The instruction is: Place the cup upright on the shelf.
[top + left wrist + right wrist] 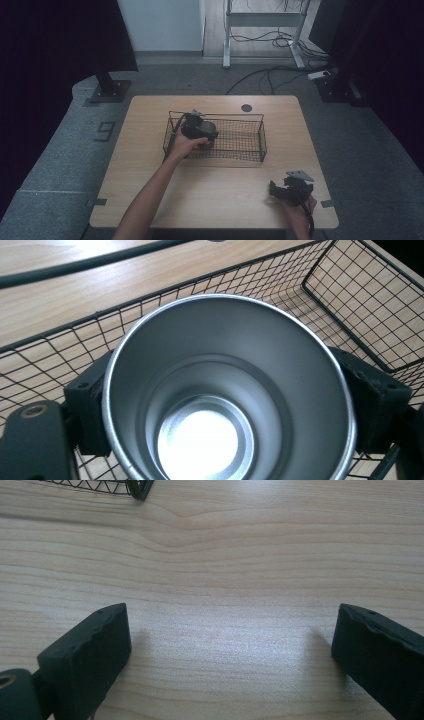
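Metal cup (227, 390) sits clamped between the left gripper (202, 131) fingers (372, 400), mouth facing the camera, inside the left end of the black wire basket (240, 152). Basket mesh visible behind and under the cup. Basket stands mid table (150, 170). Right gripper (287, 190) is at the table's near right corner, well apart from the basket, its 2 fingers (87, 655) spread wide with nothing but bare wood between them.

Cup in basket, left end

The metal cup (227, 390) is held inside the wire basket (250, 145) at its left end; the basket is set mid-table (150, 200), the right gripper (274, 189) placed near the front right corner.
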`<state>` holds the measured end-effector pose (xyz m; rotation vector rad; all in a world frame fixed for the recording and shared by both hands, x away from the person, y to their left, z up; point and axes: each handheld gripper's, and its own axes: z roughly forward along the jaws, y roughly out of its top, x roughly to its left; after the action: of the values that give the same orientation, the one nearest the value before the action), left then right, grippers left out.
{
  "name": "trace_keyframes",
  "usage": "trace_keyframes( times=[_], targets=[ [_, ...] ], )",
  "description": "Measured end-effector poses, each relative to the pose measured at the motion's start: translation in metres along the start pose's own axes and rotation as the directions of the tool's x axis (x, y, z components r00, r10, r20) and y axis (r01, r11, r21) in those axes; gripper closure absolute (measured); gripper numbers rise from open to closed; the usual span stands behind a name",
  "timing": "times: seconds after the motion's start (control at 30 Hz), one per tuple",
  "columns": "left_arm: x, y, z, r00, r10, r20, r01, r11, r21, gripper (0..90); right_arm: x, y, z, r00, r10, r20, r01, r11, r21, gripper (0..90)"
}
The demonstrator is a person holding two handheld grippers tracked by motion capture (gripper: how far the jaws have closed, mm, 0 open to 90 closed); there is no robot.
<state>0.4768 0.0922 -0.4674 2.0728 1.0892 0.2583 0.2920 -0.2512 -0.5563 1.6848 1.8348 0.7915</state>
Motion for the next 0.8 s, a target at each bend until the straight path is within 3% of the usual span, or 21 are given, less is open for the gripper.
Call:
trace_keyframes(
  times=[0.53, 0.8],
  targets=[
    [0.002, -0.003, 0.014, 0.9996, -0.021, -0.017, 0.022, 0.9983, 0.054, 14.1, 0.000, 0.000, 0.000, 1.0000, 0.002, 0.000, -0.002, 1.000, 0.001, 2.5],
    [0.003, -0.003, 0.020, 0.9992, -0.038, -0.014, 0.040, 0.9925, 0.115, 14.0, 0.000, 0.000, 0.000, 1.0000, 0.000, 0.000, 0.000, 1.000, 0.000, 2.5]
  ],
)
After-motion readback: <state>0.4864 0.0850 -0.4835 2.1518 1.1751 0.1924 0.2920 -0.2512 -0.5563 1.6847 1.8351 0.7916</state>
